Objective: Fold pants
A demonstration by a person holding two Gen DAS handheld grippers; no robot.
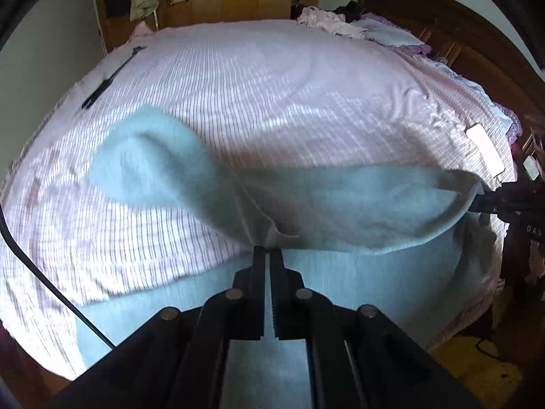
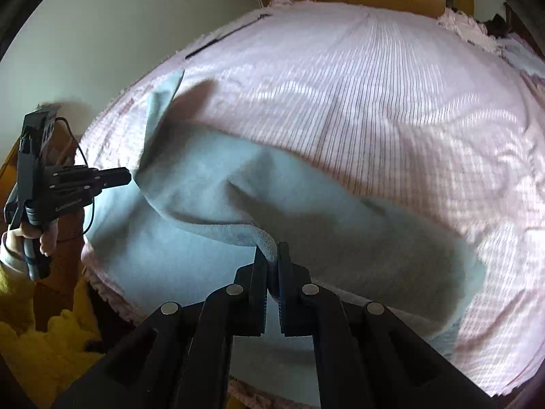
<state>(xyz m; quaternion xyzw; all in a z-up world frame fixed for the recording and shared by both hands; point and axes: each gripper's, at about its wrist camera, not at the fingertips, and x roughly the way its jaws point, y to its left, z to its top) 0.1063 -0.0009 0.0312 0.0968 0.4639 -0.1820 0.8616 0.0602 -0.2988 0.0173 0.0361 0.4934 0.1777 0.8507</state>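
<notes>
The light blue fleece pants (image 1: 357, 204) lie on the bed, and one edge is lifted and stretched between my two grippers. My left gripper (image 1: 269, 250) is shut on that edge at a seam, with a loose leg end (image 1: 153, 156) flopping over to the left. Far right in the left wrist view, my right gripper (image 1: 483, 201) pinches the other end of the edge. The right wrist view shows my right gripper (image 2: 272, 252) shut on the pants (image 2: 204, 187), whose hem runs between its fingers. My left gripper (image 2: 126, 177) grips the cloth at the left there.
A pink striped sheet (image 1: 272, 85) covers the bed. A black strap (image 1: 109, 78) lies near its far left edge and a white flat object (image 1: 485, 153) near its right edge. Pillows and clothes (image 1: 340, 20) are piled by the wooden headboard. A hand (image 2: 30, 238) holds the left tool.
</notes>
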